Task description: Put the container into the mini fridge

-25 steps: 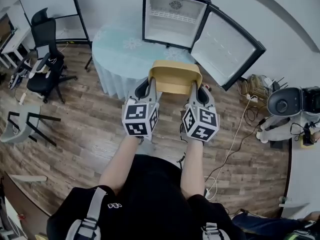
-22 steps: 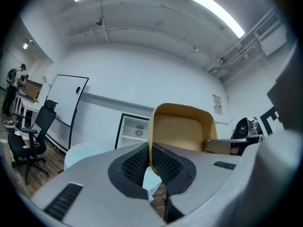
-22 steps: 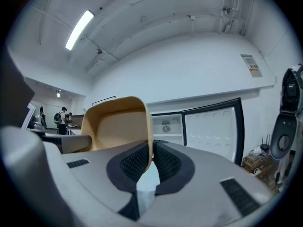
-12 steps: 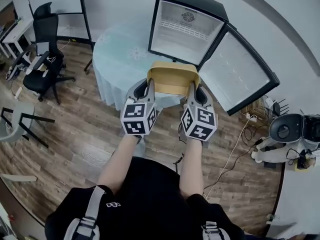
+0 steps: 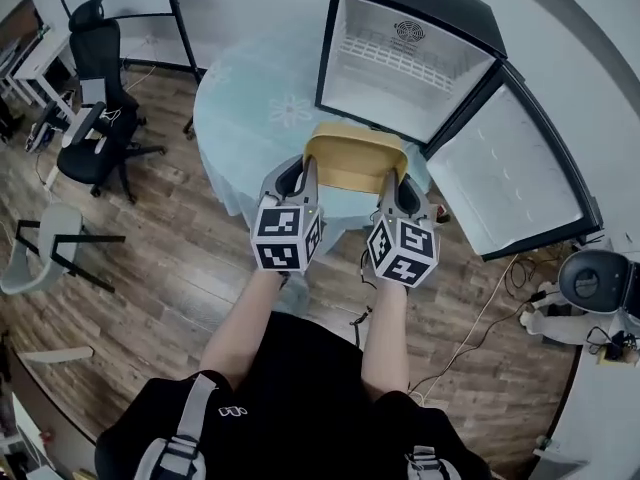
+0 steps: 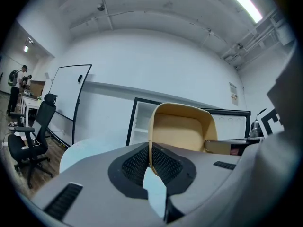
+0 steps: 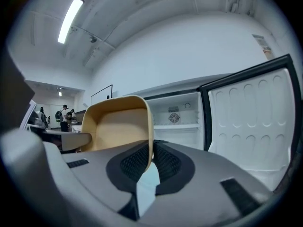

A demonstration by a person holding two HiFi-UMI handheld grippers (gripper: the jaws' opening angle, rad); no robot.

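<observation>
Container (image 5: 355, 160): tan rectangular tub, open side up toward the head camera. Long axis runs side to side, from one hand-held gripper across to the other. One long wall faces the person and the other faces the mini fridge (image 5: 405, 68).

Position: it sits between the two hand-held grippers and sticks out ahead of their jaw tips. It is carried by its two short end walls over the near edge of the tabletop (image 5: 255, 118). Can't tell whether the bottom touches the cloth.

Left hand-held gripper (image 5: 307, 171): clenched on the container's left end wall. In the left gripper view the jaws are almost together, with only the thin wall and rim pinched between the pads. The tub's inside lies to the right of the jaws.

Right hand-held gripper (image 5: 391, 176): same grip, mirrored, clamped on the right end wall. The jaws are nearly closed on the rim, and the tub's inside lies to their left.

The mini fridge is straight ahead of both hand-held grippers, standing on the tabletop beyond the container. Its door (image 5: 505, 168) is swung wide open to the right of the right hand-held gripper. The white inside, with a wire shelf, faces the container.
</observation>
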